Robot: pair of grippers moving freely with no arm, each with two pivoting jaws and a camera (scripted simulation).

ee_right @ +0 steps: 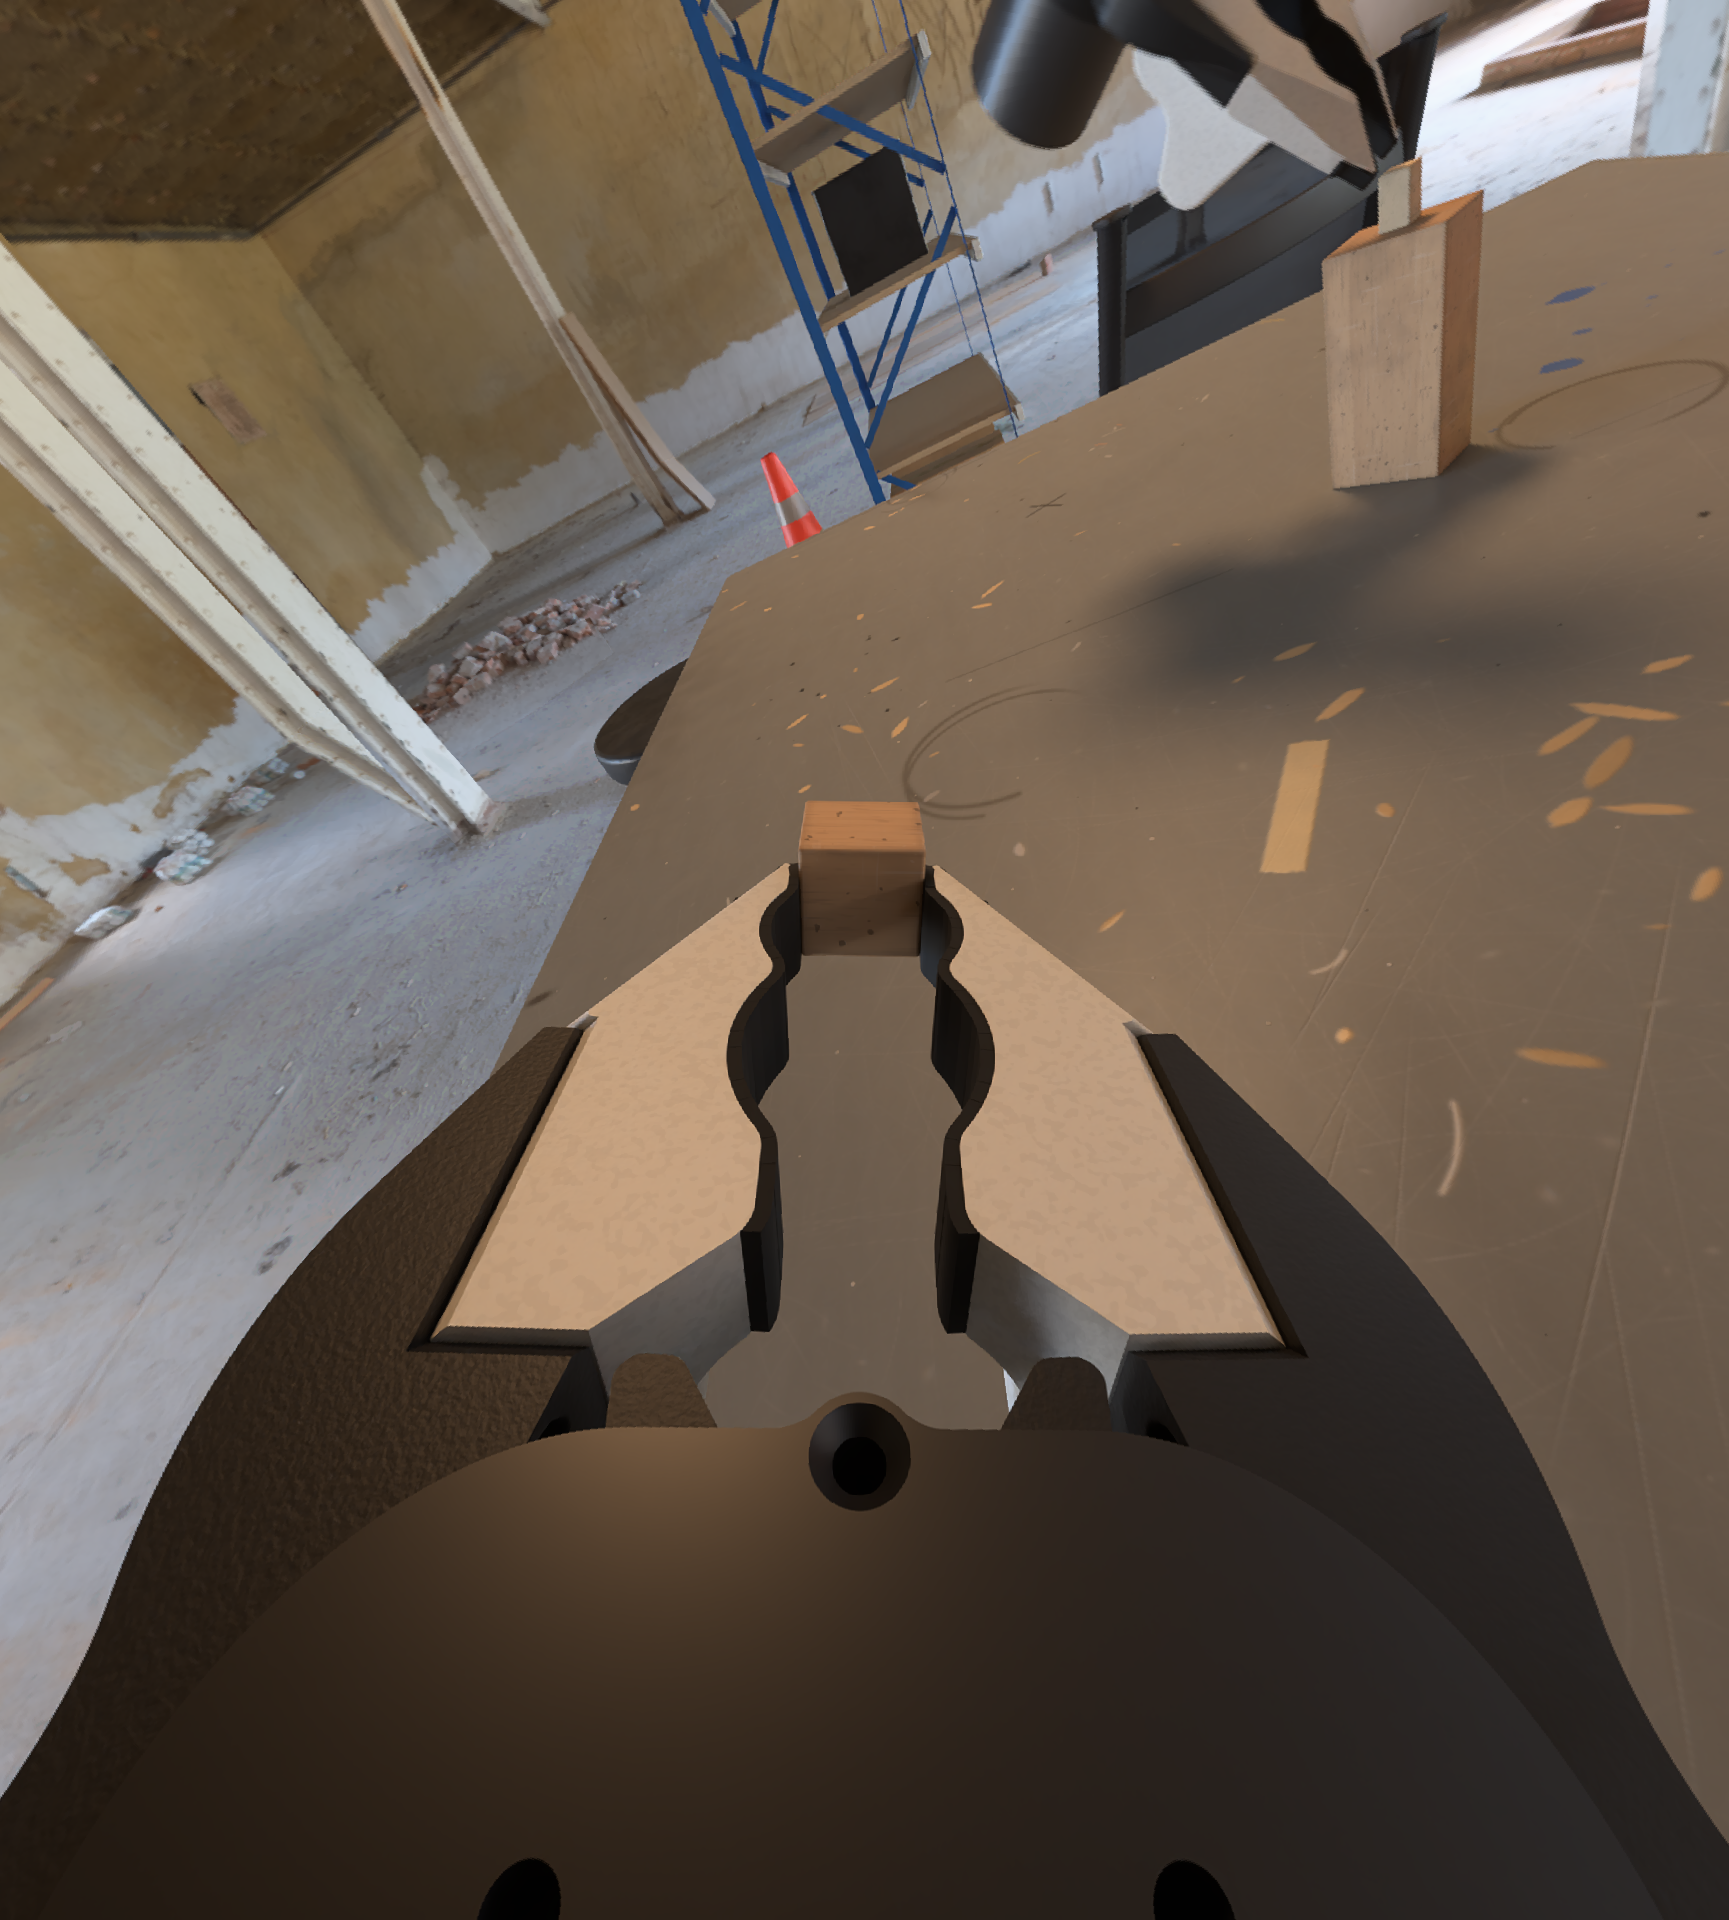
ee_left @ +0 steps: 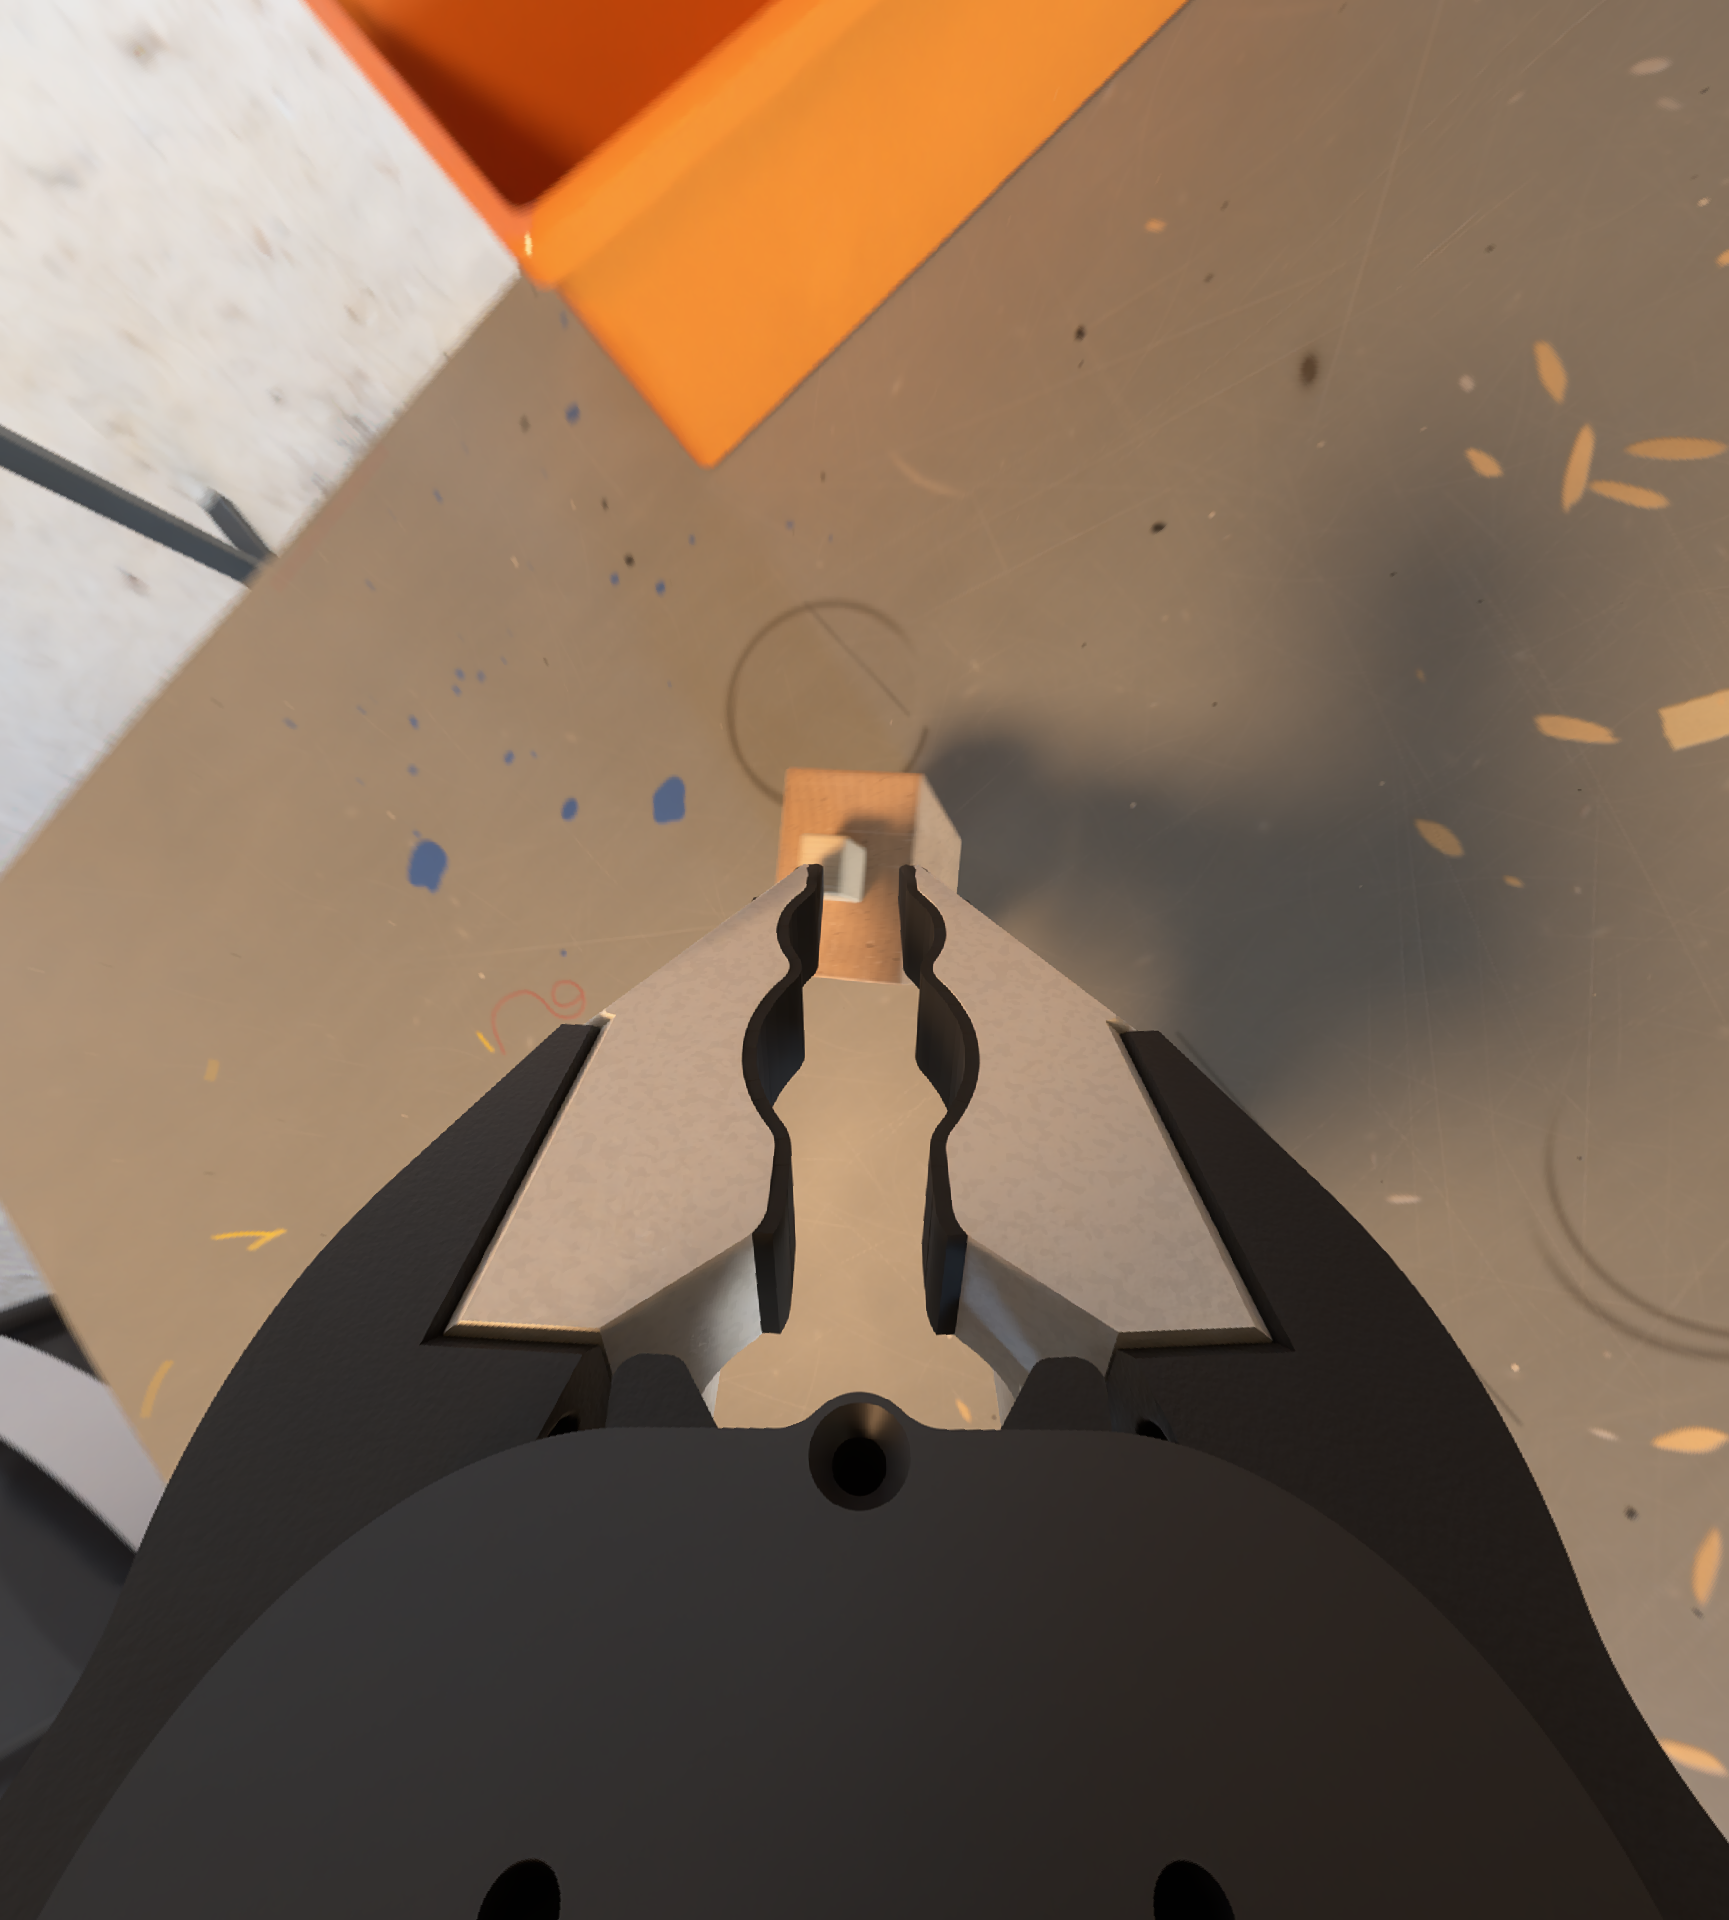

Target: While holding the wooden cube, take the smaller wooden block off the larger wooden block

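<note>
The larger wooden block (ee_left: 855,805) stands upright on the table, with the smaller pale block (ee_left: 836,865) on its top. My left gripper (ee_left: 860,878) hangs right above them, jaws open. The small block sits near the left fingertip, with a gap to the right one. In the right wrist view the larger block (ee_right: 1390,364), the small block (ee_right: 1400,197) and the left gripper (ee_right: 1385,156) show at the far right. My right gripper (ee_right: 860,894) is shut on the wooden cube (ee_right: 860,878) and holds it above the table's near left part.
An orange bin (ee_left: 735,260) stands at the table's corner beyond the blocks. The brown table (ee_right: 1255,1039) ends at an edge left of the right gripper. Off the table are a traffic cone (ee_right: 787,499), a blue scaffold (ee_right: 870,312) and a dark stool (ee_right: 631,738).
</note>
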